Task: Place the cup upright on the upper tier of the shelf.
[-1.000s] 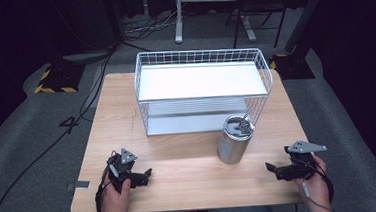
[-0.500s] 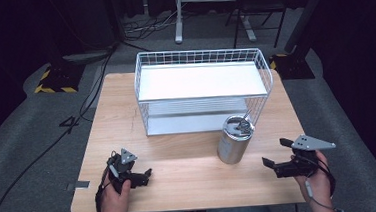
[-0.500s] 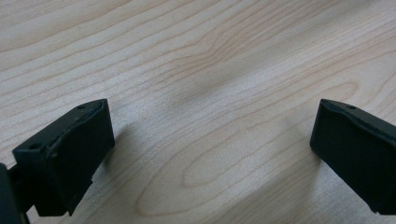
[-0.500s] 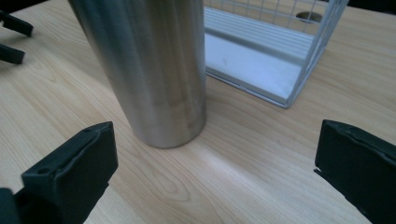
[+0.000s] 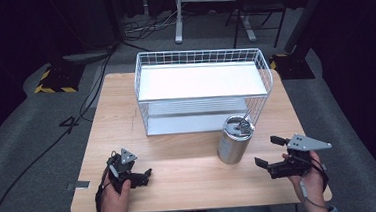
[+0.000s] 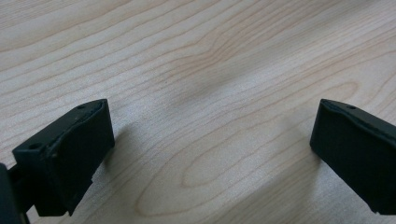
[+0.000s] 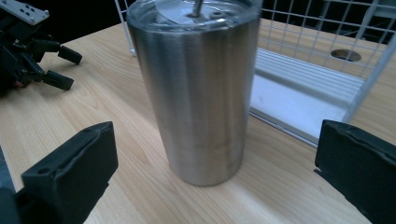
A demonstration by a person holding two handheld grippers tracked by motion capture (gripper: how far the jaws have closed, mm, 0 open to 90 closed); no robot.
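High view: the right gripper (image 5: pixel 269 153) has edged left toward the steel tumbler (image 5: pixel 234 139) — jaws spread wide, empty; the left gripper (image 5: pixel 141 175) rests gaping, empty.

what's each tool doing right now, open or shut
left tool: open, empty, over bare table
right tool: open, empty, aimed at the steel cup

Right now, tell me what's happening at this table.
A person holds a gripper in each hand at a wooden table. The right gripper is open and aimed at a steel tumbler that stands upright in front of a white wire rack, apart from its jaws. The left gripper sits open, low over bare wood, holding nothing.
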